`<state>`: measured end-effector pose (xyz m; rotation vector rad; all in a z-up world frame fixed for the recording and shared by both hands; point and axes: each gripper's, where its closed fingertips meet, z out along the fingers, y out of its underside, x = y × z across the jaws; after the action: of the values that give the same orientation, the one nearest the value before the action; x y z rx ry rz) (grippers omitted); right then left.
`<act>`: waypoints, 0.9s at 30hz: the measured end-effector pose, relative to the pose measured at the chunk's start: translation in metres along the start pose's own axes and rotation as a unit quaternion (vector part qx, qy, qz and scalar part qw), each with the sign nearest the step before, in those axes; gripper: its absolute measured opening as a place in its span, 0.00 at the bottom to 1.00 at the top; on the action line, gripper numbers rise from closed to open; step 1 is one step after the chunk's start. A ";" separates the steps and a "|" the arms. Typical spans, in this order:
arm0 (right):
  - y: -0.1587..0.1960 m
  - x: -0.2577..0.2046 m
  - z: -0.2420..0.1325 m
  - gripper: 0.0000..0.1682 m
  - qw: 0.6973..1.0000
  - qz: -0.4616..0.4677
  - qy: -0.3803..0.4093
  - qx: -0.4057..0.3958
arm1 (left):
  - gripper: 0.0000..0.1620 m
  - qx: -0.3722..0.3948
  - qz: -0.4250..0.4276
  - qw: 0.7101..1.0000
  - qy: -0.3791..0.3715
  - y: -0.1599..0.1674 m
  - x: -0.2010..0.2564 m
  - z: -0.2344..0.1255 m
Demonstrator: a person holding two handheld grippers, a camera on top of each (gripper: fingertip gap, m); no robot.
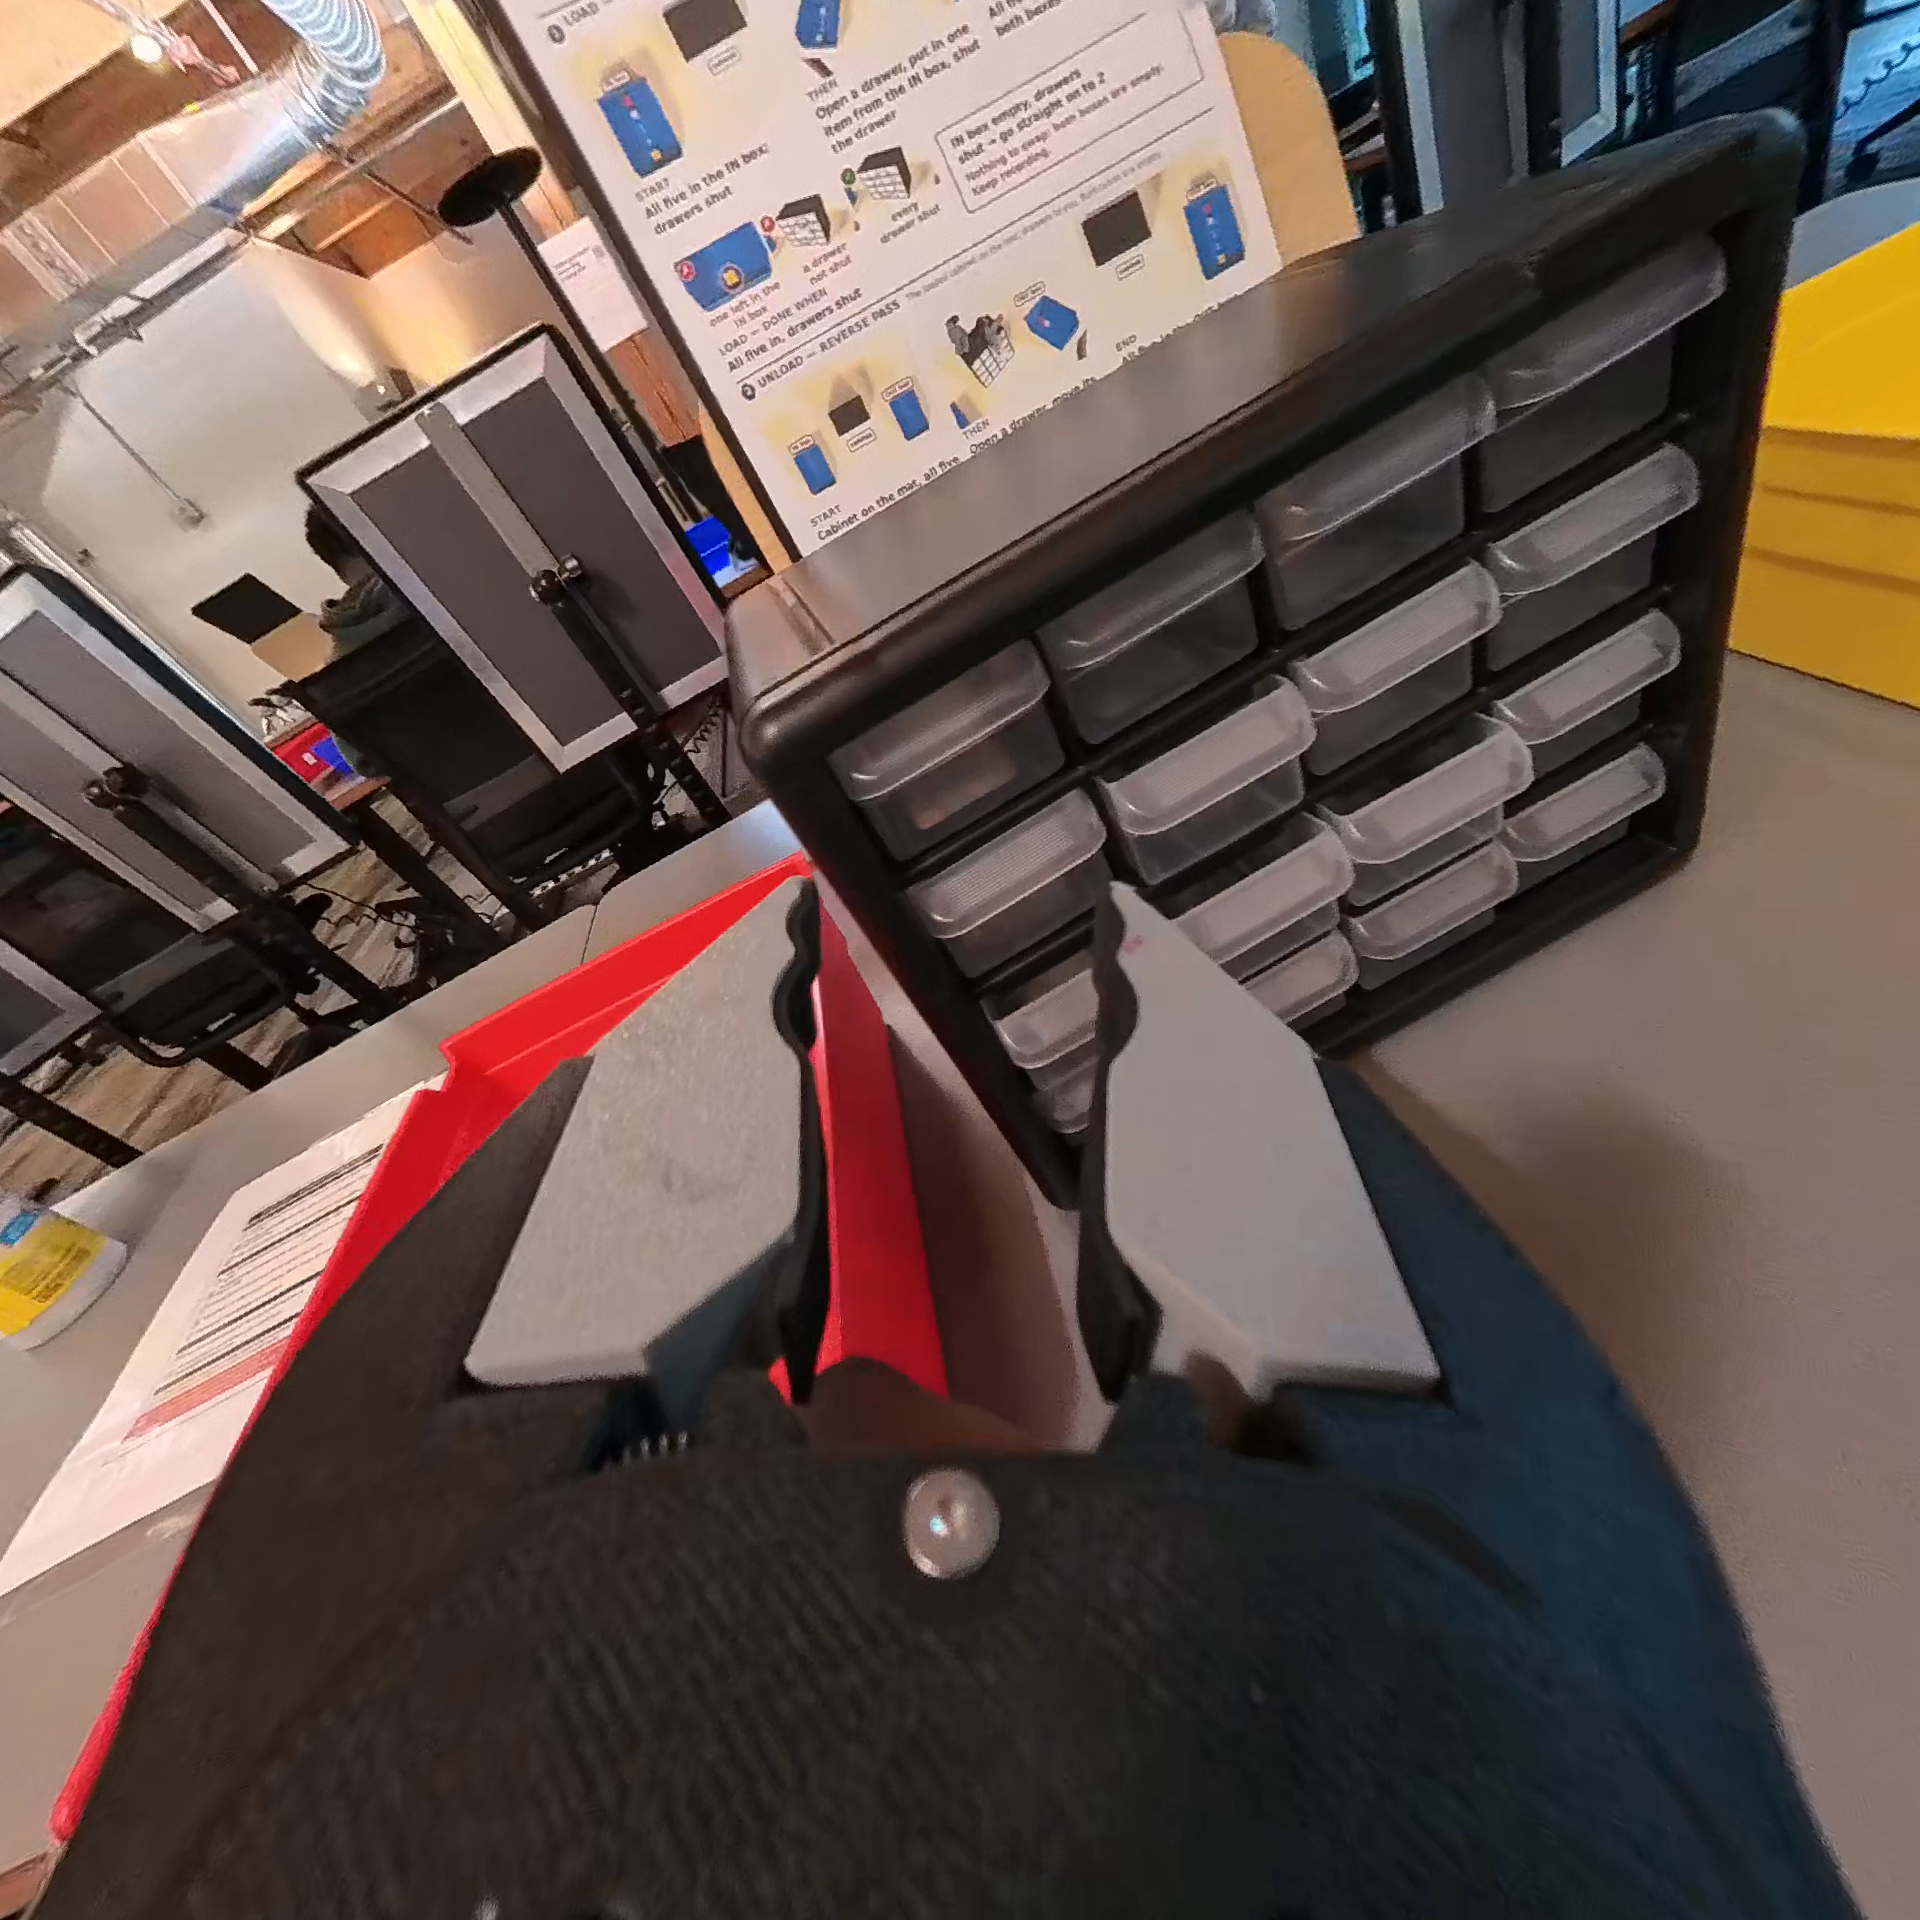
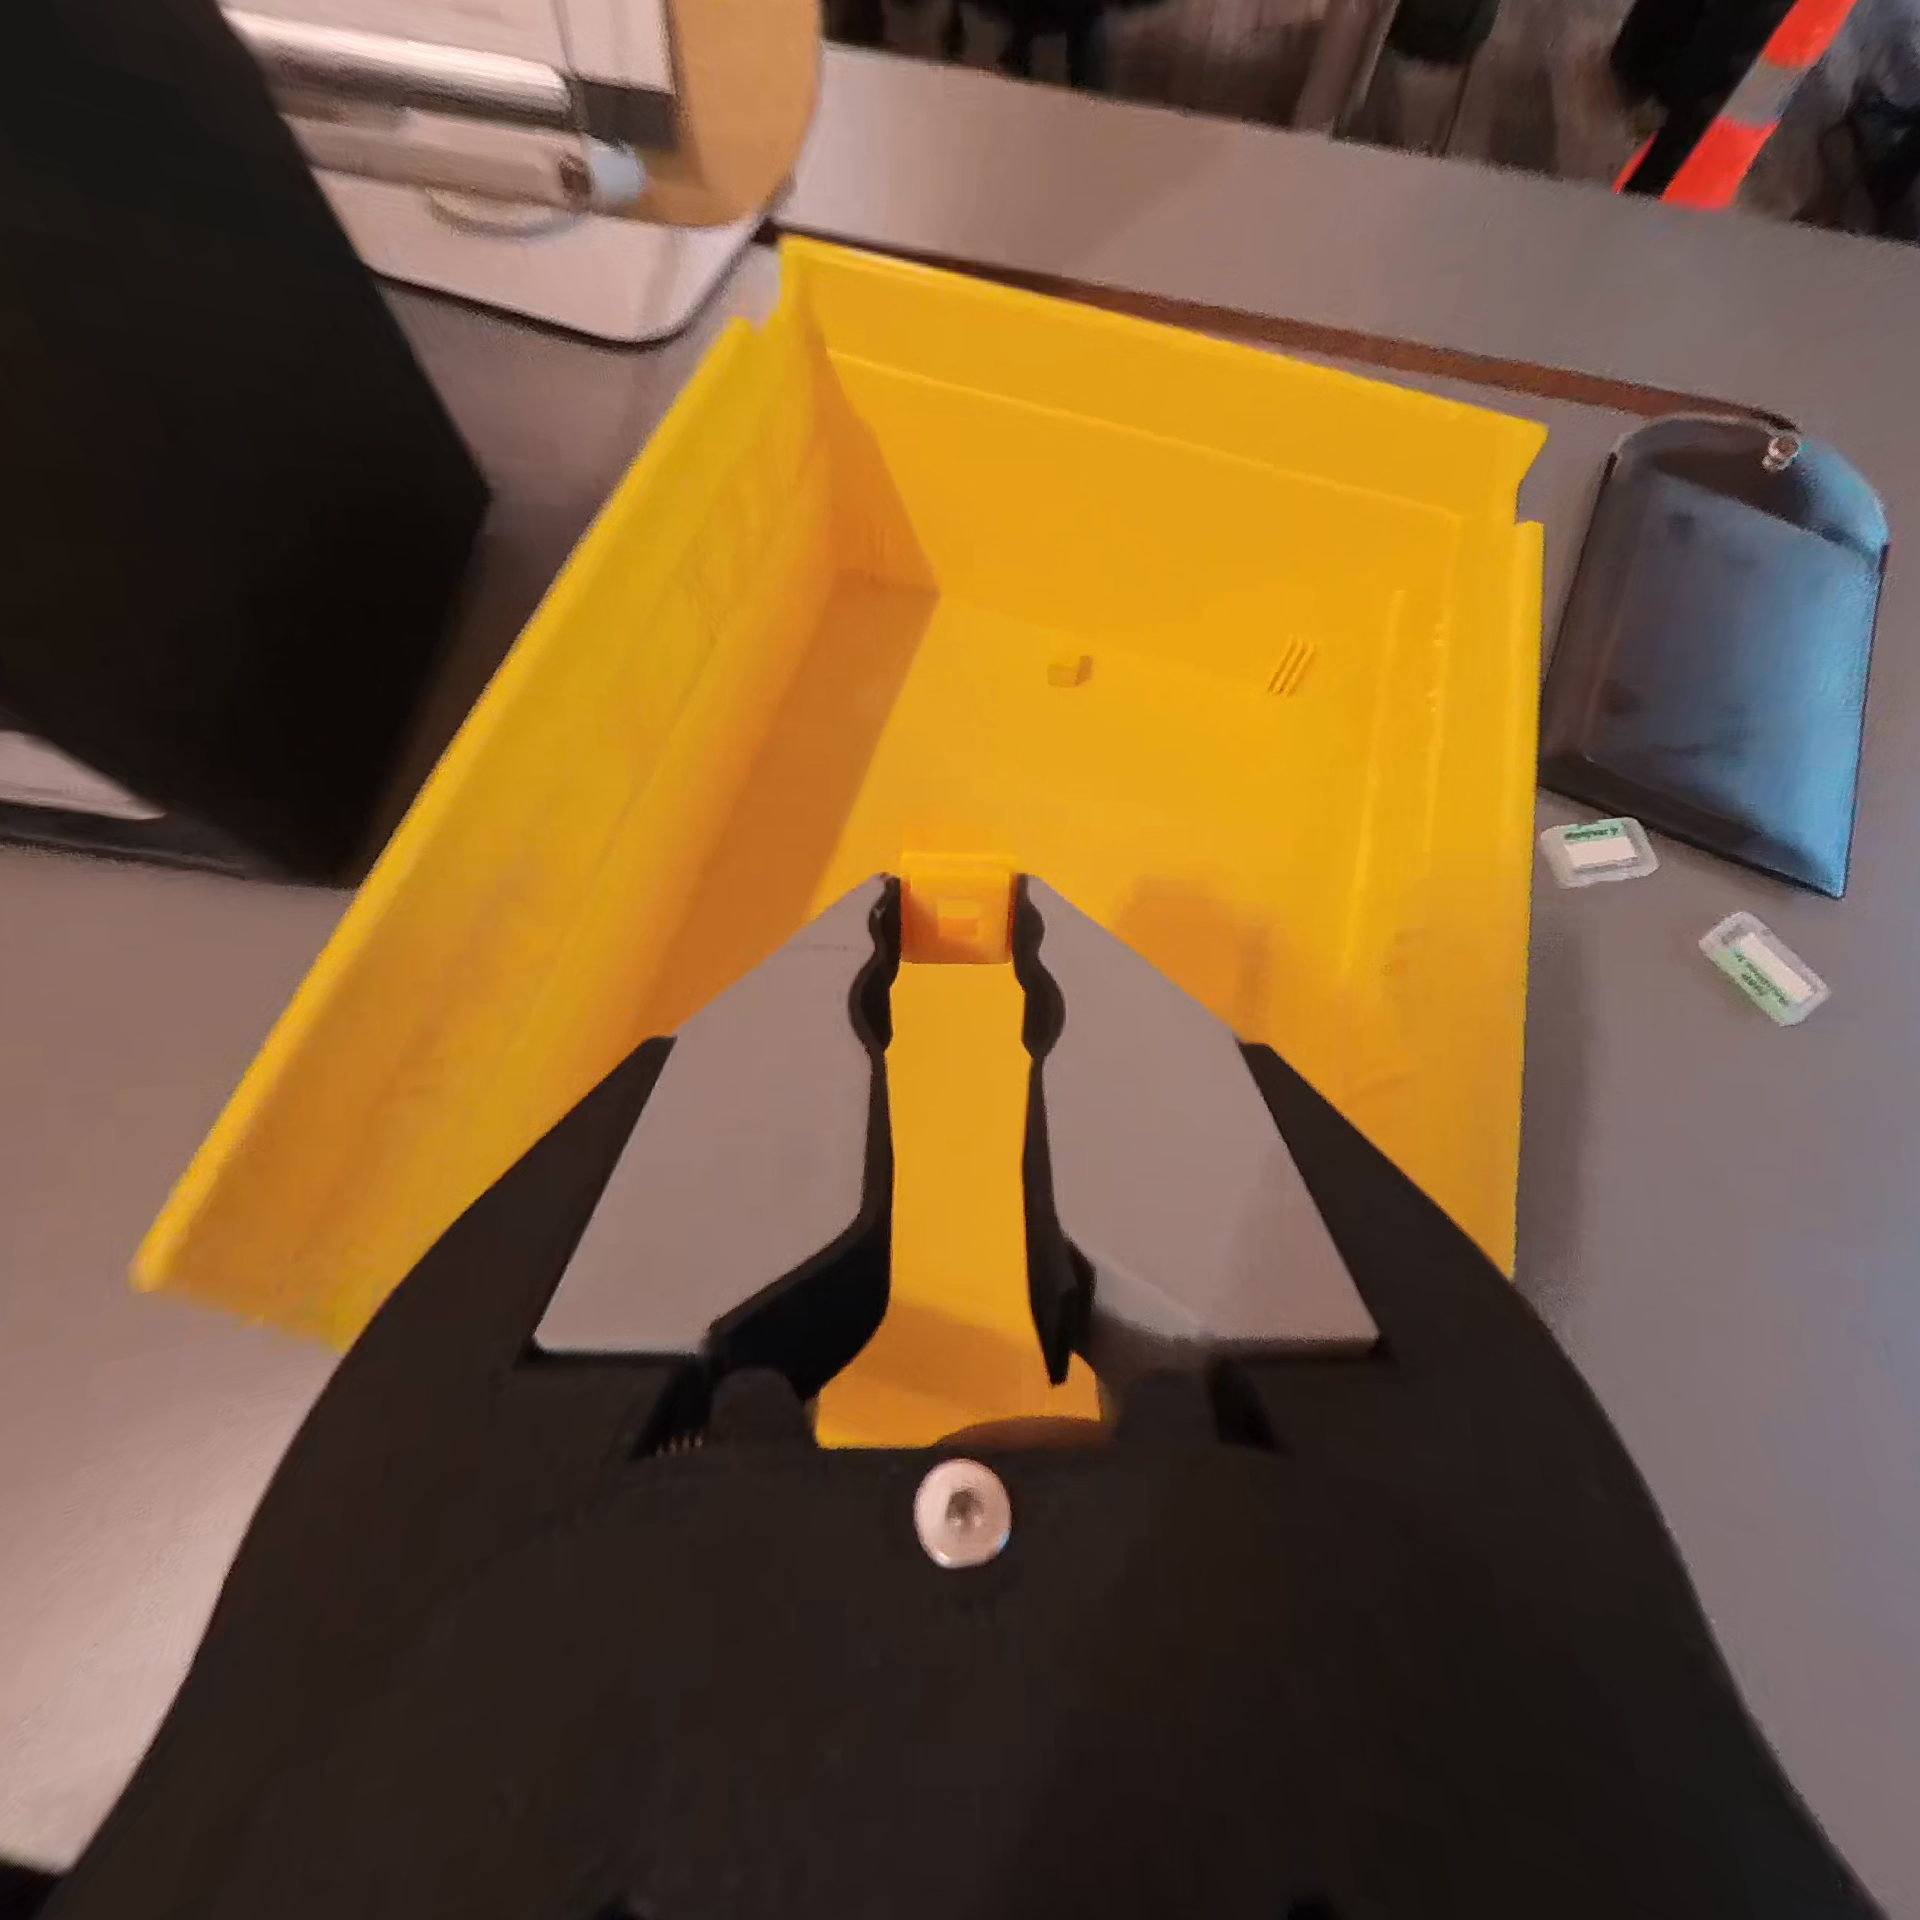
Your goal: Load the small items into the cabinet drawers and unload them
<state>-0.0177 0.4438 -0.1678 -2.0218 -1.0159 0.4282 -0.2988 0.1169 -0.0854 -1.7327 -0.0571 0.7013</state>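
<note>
While left jaws gape, right jaws grasp a yellow block (image 2: pixel 956 914) over the yellow bin (image 2: pixel 644 665).

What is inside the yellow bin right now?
The right gripper pinches a small yellow block over the yellow bin; its visible floor looks bare. The gripper hides the near end.

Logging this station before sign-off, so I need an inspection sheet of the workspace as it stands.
Surface: grey table, bare around the bins.
Job's things: black drawer cabinet, drawers shut; yellow bin; red bin.
Clutter: two small clear cases; dark pouch; printed sheet.
Grippers: left hand-held gripper open, empty; right hand-held gripper shut on small yellow block.
Cables: nothing seen.
Surroundings: instruction poster; other stations behind.
</note>
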 end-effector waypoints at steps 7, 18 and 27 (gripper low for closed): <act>-0.010 0.010 0.080 0.11 0.992 -0.010 0.019 -0.128 | 0.32 0.005 -0.001 1.000 0.010 0.000 -0.002 -0.001; 0.013 0.025 0.131 0.11 0.977 0.010 0.042 -0.208 | 0.34 0.007 -0.010 0.999 0.030 0.002 -0.003 -0.002; 0.018 0.026 0.139 0.22 0.980 0.032 0.026 -0.195 | 0.35 0.009 -0.014 0.999 0.028 0.002 -0.008 -0.003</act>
<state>-0.0761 0.5299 -0.2652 -2.4055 -1.0673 0.2170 -0.3043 0.1110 -0.0834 -1.7294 -0.0365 0.6308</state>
